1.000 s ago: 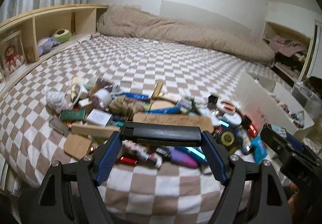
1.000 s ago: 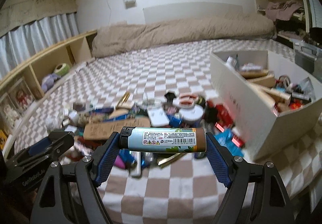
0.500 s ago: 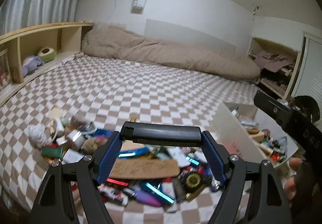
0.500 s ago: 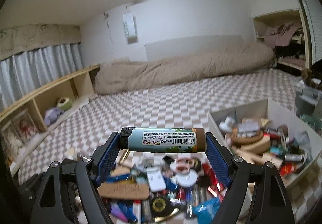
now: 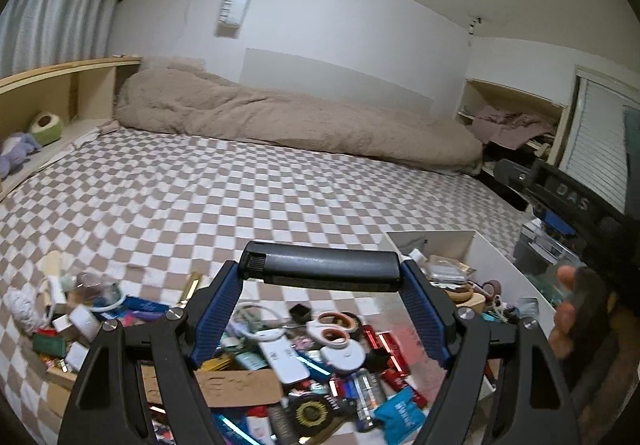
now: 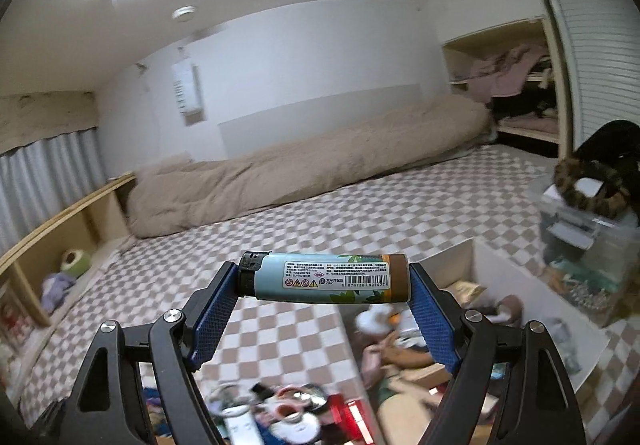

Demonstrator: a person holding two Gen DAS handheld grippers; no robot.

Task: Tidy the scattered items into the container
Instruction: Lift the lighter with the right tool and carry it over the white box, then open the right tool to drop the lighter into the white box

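Note:
My left gripper (image 5: pixel 320 267) is shut on a black lighter (image 5: pixel 320 269), held crosswise between the blue pads high above the bed. My right gripper (image 6: pixel 324 279) is shut on a light blue lighter (image 6: pixel 324 277) with a printed label and a brown end, also crosswise. The white container (image 5: pixel 508 281) stands on the bed at the right, with several items inside; in the right wrist view the container (image 6: pixel 516 297) lies below and right of the held lighter. A pile of scattered items (image 5: pixel 280 357) covers the near bed below my left gripper.
The bed has a brown and white checked sheet (image 5: pixel 240 197) with a beige duvet (image 5: pixel 300 121) along the far wall. A wooden shelf (image 5: pixel 60 93) runs along the left. A clear plastic bin (image 6: pixel 584 233) stands right of the container. A hand (image 5: pixel 568 309) shows at the right edge.
Both grippers have risen and tilted upward with their lighters. The pile has dropped lower in both views, and the right gripper has shifted toward the white container.

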